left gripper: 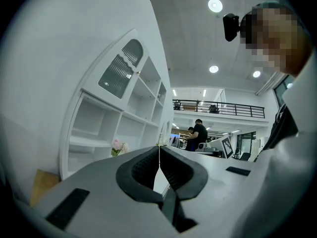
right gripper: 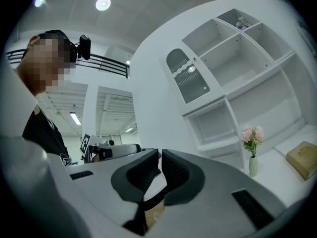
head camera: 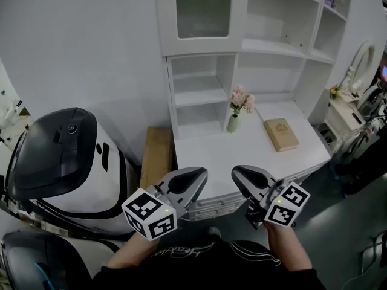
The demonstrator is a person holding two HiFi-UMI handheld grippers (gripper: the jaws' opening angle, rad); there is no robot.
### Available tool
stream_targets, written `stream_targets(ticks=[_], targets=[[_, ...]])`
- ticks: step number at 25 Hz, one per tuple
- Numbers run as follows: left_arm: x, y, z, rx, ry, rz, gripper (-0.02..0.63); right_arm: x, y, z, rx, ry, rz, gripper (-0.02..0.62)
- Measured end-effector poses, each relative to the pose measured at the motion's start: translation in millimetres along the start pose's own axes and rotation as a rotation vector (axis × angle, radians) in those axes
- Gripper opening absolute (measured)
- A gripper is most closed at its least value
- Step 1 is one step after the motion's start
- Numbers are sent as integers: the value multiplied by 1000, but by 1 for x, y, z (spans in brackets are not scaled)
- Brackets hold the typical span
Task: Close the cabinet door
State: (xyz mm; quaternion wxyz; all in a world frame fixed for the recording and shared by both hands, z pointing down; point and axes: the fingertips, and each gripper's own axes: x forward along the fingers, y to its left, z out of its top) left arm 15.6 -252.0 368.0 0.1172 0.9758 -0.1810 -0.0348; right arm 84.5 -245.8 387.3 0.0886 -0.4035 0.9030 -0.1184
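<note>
The white cabinet (head camera: 266, 47) rises behind a white desktop (head camera: 217, 156). Its glass-paned door (head camera: 202, 8) is at the upper left and lies flush in its frame; it also shows in the left gripper view (left gripper: 120, 71) and the right gripper view (right gripper: 188, 78). Both grippers hang low at the desk's near edge, well below the door and touching nothing. In my left gripper (head camera: 196, 175) (left gripper: 159, 148) the jaw tips meet. My right gripper (head camera: 239, 173) (right gripper: 159, 155) is shut too, with nothing between its jaws.
A vase of pink flowers (head camera: 236, 116) and a tan book (head camera: 280, 133) stand on the desktop. A large white and black machine (head camera: 66, 162) and a wooden box (head camera: 156, 156) sit at the left. People (left gripper: 199, 133) stand far off across the hall.
</note>
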Motion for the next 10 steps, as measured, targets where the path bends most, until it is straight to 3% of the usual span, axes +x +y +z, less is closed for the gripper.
stream_targets(ticks=[10], targets=[[11, -2, -4, 8, 11, -6, 25, -7, -8, 1, 10, -3, -4, 54]])
